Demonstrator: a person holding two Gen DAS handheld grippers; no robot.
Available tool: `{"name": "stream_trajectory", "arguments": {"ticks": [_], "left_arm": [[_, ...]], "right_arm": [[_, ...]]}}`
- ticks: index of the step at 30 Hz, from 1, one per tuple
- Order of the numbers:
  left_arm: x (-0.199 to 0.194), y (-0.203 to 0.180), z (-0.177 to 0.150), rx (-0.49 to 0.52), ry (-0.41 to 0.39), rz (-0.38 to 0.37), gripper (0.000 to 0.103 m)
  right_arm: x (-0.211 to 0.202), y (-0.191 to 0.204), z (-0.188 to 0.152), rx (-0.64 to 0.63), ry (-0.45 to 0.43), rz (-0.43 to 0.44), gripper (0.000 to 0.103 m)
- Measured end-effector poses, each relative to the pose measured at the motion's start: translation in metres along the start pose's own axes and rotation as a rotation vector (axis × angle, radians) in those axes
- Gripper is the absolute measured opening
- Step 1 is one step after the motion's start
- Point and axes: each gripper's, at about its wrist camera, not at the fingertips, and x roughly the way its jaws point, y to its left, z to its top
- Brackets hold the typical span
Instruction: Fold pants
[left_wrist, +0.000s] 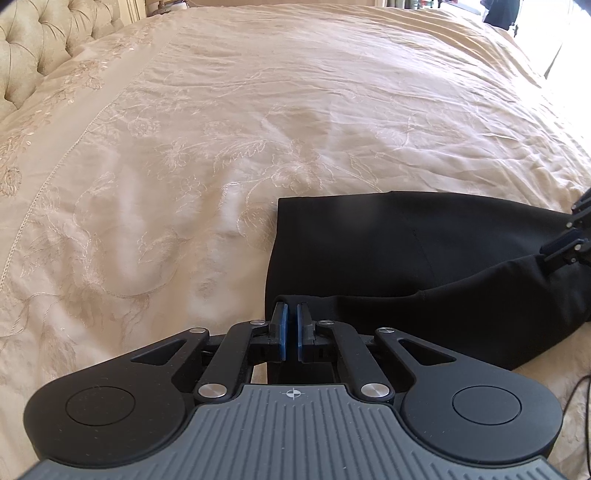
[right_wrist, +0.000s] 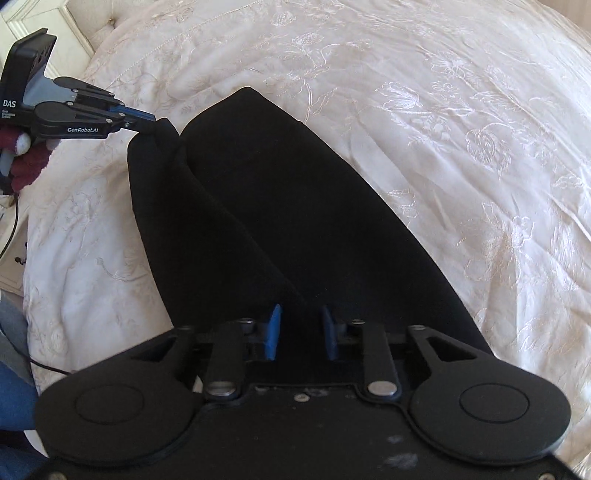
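Observation:
Black pants (left_wrist: 424, 258) lie on a cream embroidered bedspread (left_wrist: 221, 129), one leg folded over the other. My left gripper (left_wrist: 291, 317) is shut on a corner of the pants at their near left edge; it also shows in the right wrist view (right_wrist: 153, 123), pinching a raised fold of the pants (right_wrist: 295, 221). My right gripper (right_wrist: 300, 325) has its blue pads (right_wrist: 274, 328) apart, over the dark cloth at the near end. It appears at the right edge of the left wrist view (left_wrist: 569, 236), over the pants.
A tufted cream headboard (left_wrist: 33, 44) stands at the far left. A black cable (right_wrist: 14, 229) hangs beside the bed's left side. A dark object (left_wrist: 502, 13) stands beyond the bed's far right. The bedspread (right_wrist: 461, 129) spreads wide around the pants.

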Motion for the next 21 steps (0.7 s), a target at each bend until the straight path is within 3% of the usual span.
{"name": "stream_trajectory", "arguments": {"ticks": [6, 13, 17, 21], "left_arm": [[-0.016, -0.002, 0.004, -0.013, -0.045, 0.017, 0.004], [-0.043, 0.005, 0.050, -0.065, -0.196, 0.000, 0.000], [-0.022, 0.002, 0.086, -0.041, -0.221, 0.034, 0.000], [-0.004, -0.011, 0.099, -0.003, -0.178, 0.021, 0.000]], "right_arm": [[-0.028, 0.011, -0.016, 0.087, -0.103, -0.019, 0.003], [-0.063, 0.013, -0.015, 0.165, -0.240, -0.161, 0.002], [-0.056, -0.009, 0.002, 0.165, -0.246, -0.258, 0.002], [-0.022, -0.030, 0.015, 0.156, -0.194, -0.304, 0.002]]}}
